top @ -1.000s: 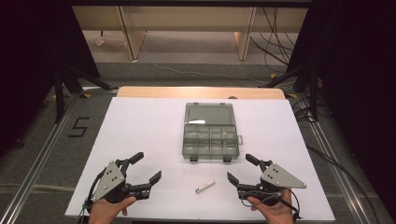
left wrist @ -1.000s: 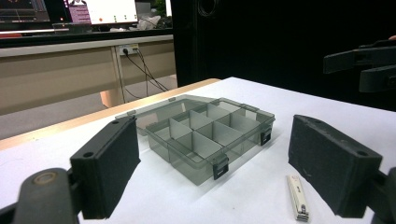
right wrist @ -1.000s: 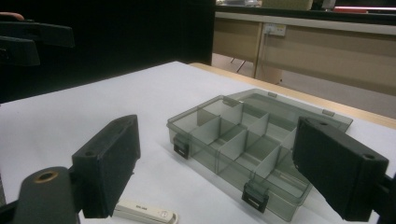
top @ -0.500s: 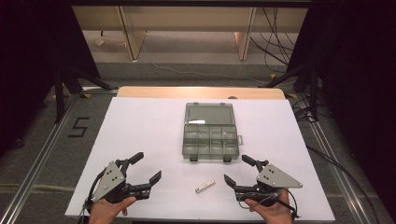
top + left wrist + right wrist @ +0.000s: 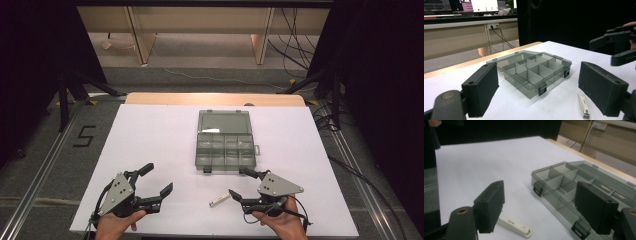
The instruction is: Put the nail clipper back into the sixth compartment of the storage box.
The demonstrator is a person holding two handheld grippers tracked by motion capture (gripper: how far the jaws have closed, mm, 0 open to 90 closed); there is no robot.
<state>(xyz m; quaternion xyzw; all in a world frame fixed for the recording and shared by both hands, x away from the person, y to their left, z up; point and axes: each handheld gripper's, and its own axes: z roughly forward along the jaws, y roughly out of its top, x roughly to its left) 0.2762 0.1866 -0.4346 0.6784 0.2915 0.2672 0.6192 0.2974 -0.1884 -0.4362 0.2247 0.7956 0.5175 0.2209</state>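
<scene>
Near the front edge of the white worktop (image 5: 150, 135), towards its left corner, the left gripper (image 5: 156, 181) rests with its fingers wide apart and nothing between them; bare white surface lies all around it. Close to the front edge at mid-width lies a small cream nail clipper (image 5: 219, 200). Just to its right, the right gripper (image 5: 240, 183) has fingers apart, just closing slightly, clamping nothing. Behind it, mid-worktop, the smoky transparent plastic compartment box (image 5: 225, 141) lies open, compartments seemingly empty.
</scene>
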